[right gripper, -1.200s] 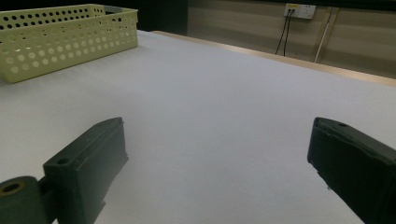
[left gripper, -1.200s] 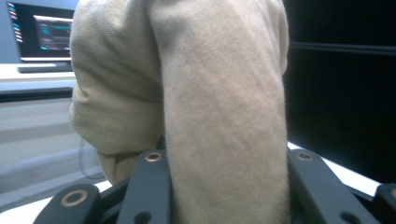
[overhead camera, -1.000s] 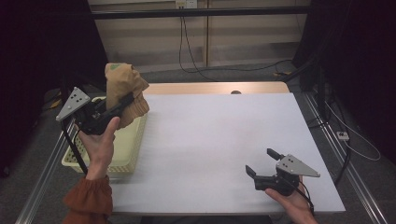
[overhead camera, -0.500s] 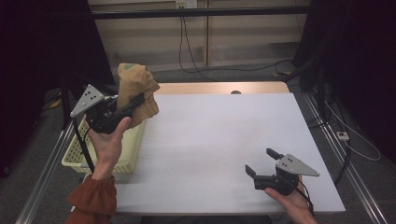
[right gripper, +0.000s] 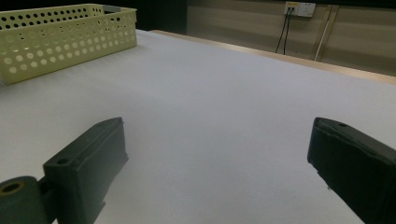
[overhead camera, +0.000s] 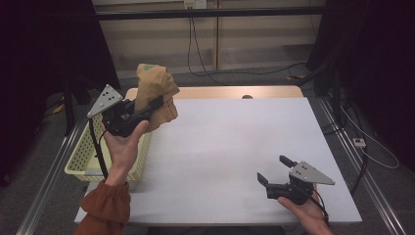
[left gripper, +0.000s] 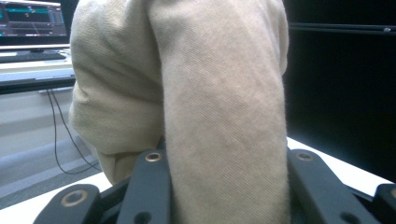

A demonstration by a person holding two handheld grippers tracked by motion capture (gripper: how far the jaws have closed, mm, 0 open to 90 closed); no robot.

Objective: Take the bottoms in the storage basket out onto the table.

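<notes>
The left gripper (overhead camera: 155, 105) is clenched on a bunched tan cloth (overhead camera: 155, 93), holding it in the air above the yellow basket's (overhead camera: 78, 164) far end, at about ten o'clock on the white table (overhead camera: 230, 152). The right gripper (overhead camera: 275, 170) rests near five o'clock, its jaws spread wide with nothing between them.

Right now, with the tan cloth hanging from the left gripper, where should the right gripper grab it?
Probably the loose lower edge of the tan cloth, approached from the table's open middle. The left gripper pinches it in a bunch, held up above the yellow basket, so the folds on that side hang free. The right gripper rests open, with clear white table between.
</notes>
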